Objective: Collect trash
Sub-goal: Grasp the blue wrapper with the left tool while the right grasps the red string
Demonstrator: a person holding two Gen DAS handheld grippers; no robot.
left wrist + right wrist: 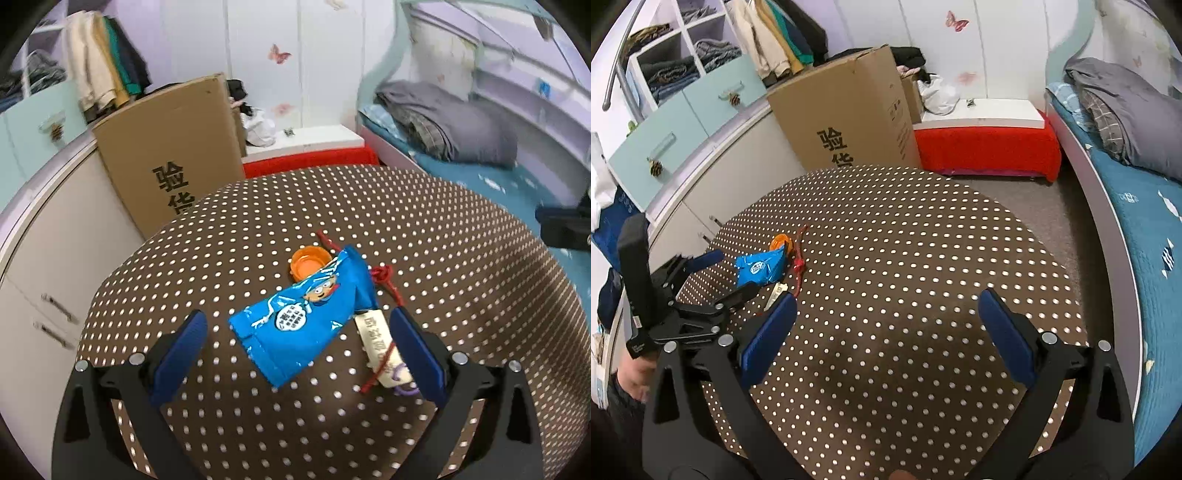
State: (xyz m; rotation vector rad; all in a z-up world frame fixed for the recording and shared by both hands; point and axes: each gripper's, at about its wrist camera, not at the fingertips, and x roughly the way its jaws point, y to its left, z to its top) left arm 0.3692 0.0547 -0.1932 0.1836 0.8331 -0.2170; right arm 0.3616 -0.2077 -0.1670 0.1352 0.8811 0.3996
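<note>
A blue snack wrapper (306, 317) lies on the brown dotted table (258, 236). An orange bottle cap (308, 264) touches its far end. A beige tag on a red string (384, 347) lies along its right side. My left gripper (299, 325) is open, its blue pads either side of the wrapper, low over the table. In the right wrist view the wrapper (761, 267), the cap (781, 242) and the left gripper (716, 273) sit at the table's left. My right gripper (886, 306) is open and empty over bare table (923, 240).
A tall cardboard box (849, 122) stands behind the table. White and pale-blue cabinets (683, 147) run along the left. A red-covered bench (986, 147) is at the back. A bed with a blue cover (1145, 240) and grey bedding is on the right.
</note>
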